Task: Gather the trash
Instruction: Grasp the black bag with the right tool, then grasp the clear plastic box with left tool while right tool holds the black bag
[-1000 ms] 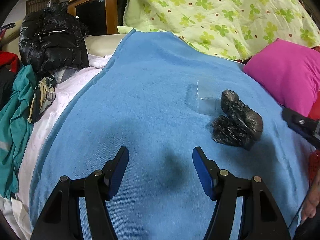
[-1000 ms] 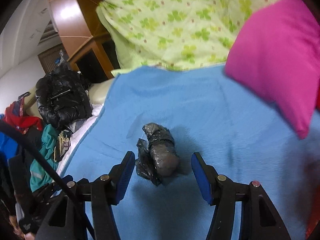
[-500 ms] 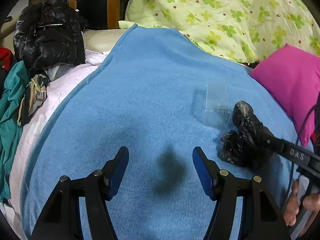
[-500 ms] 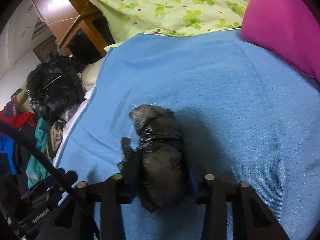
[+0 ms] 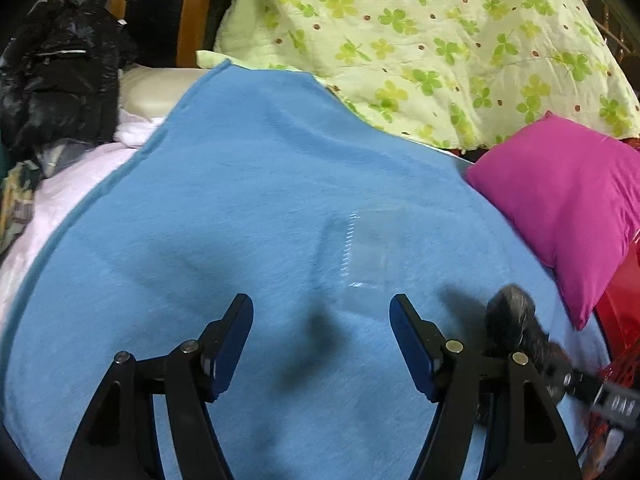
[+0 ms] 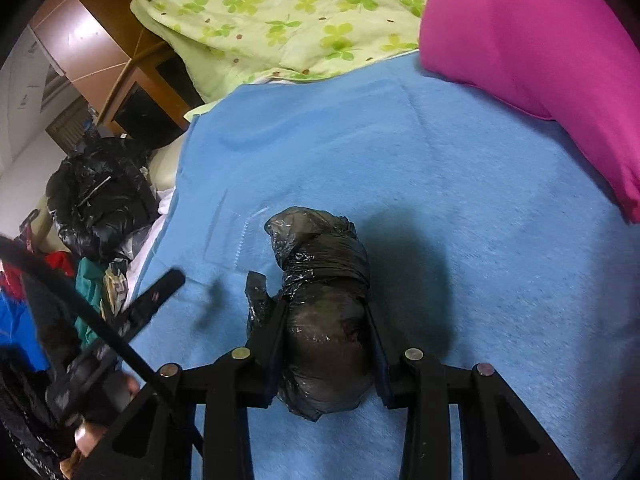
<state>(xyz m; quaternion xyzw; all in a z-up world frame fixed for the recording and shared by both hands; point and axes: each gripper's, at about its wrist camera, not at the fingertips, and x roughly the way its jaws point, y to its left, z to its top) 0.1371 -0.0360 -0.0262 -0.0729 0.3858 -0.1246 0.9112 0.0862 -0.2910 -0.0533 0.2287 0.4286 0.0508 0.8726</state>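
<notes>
My right gripper (image 6: 326,320) is shut on a knotted black trash bag (image 6: 320,288) and holds it just above the blue blanket (image 6: 460,208). The bag shows blurred in the left wrist view (image 5: 516,328), right of my fingers. My left gripper (image 5: 322,336) is open and empty over the blanket (image 5: 240,200). A clear plastic container (image 5: 368,252) lies on the blanket just ahead of it, slightly right. The same container shows faintly in the right wrist view (image 6: 240,236), left of the bag.
A pink pillow (image 5: 568,204) lies at the right and a green clover-print quilt (image 5: 420,36) at the back. A black jacket (image 5: 60,76) and a clothes pile sit at the left beside a wooden cabinet (image 5: 168,8). Something red (image 5: 620,320) is at the right edge.
My right gripper closed on the black bag and lifted it toward the lower right. My left gripper moved forward, closer to the clear container.
</notes>
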